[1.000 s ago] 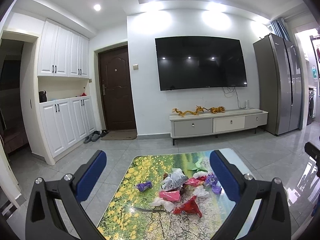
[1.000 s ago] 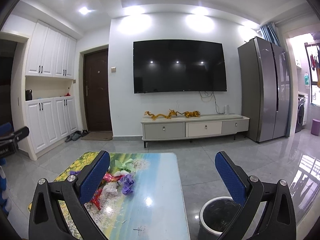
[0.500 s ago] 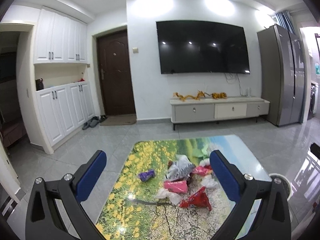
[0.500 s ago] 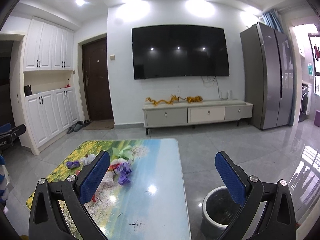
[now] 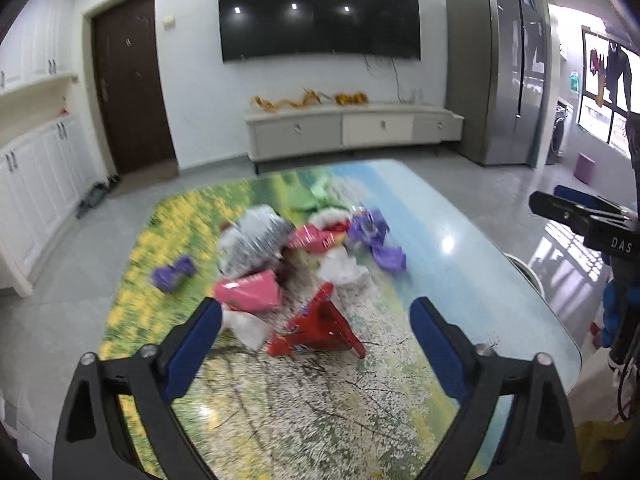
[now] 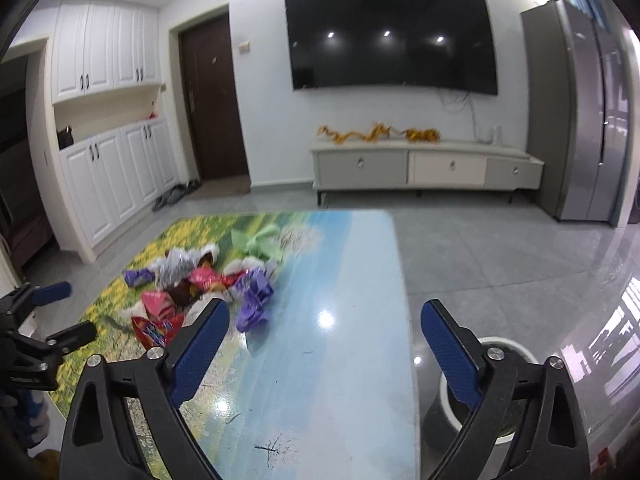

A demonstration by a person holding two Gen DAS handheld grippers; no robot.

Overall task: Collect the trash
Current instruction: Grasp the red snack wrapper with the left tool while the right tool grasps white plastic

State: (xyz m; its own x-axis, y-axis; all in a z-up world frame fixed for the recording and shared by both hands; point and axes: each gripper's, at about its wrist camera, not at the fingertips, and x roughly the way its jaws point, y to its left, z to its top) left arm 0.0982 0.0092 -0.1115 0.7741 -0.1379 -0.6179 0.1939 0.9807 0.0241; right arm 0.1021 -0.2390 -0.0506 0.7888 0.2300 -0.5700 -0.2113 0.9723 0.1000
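Clearly nothing is collected yet: the left gripper (image 5: 316, 320) hangs wide and empty over the red wrapper (image 5: 316, 328), nearest piece of the trash heap on the worktop (image 6: 340, 320). Light foil could skid aside. Two purple wrappers (image 5: 376, 236), one bin (image 6: 486, 392) below the wide, empty right gripper (image 6: 324, 336).

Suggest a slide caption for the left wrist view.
Left gripper, fingers open, aimed at a red wrapper in the trash pile on the printed table.
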